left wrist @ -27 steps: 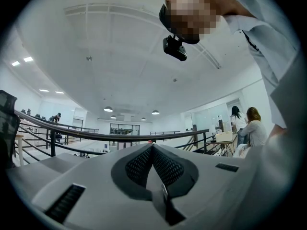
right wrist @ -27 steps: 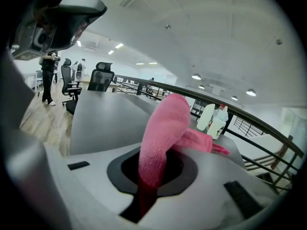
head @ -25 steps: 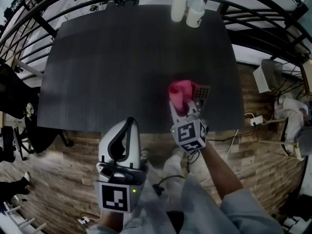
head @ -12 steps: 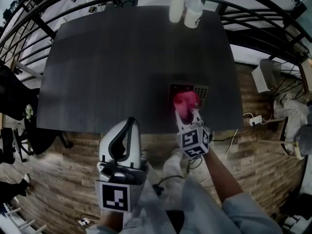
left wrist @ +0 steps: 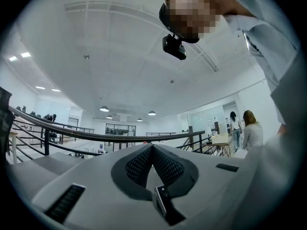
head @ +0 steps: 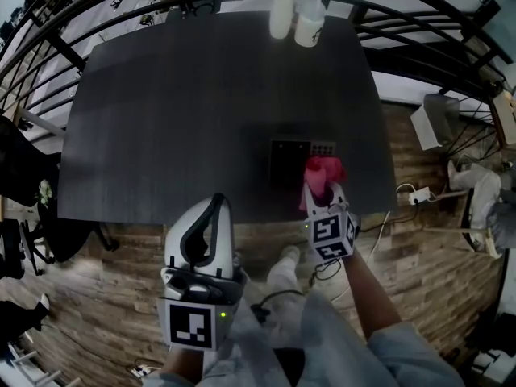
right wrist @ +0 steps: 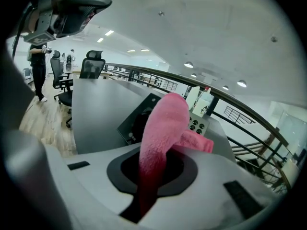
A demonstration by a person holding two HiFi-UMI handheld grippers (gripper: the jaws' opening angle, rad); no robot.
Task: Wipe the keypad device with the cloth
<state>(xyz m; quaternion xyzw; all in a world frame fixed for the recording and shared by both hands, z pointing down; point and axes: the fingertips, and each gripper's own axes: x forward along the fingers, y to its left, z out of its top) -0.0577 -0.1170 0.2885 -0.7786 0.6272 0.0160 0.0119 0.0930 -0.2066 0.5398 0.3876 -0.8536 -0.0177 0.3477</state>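
The keypad device [head: 300, 160] is a dark flat panel with round buttons, lying near the front right edge of the dark table [head: 177, 111]. In the right gripper view the keypad device [right wrist: 144, 116] sits just beyond the jaws. A pink cloth [head: 322, 172] is clamped in my right gripper [head: 320, 190], which is shut on it; the cloth [right wrist: 163, 133] rises between the jaws and flops over the device's near right corner. My left gripper [head: 208, 224] hangs below the table's front edge, jaws shut on nothing, and in the left gripper view the left gripper [left wrist: 152, 150] points up at the ceiling.
Two white bottles [head: 294, 13] stand at the table's far edge. Black railings [head: 419, 22] run behind and to the right of the table. Wooden floor [head: 105, 297] lies under me, with cables and a power strip [head: 415, 196] to the right.
My right gripper has drawn the pink cloth toward the table's front right, off the keypad device's top, uncovering its buttons. The left gripper has stayed in place.
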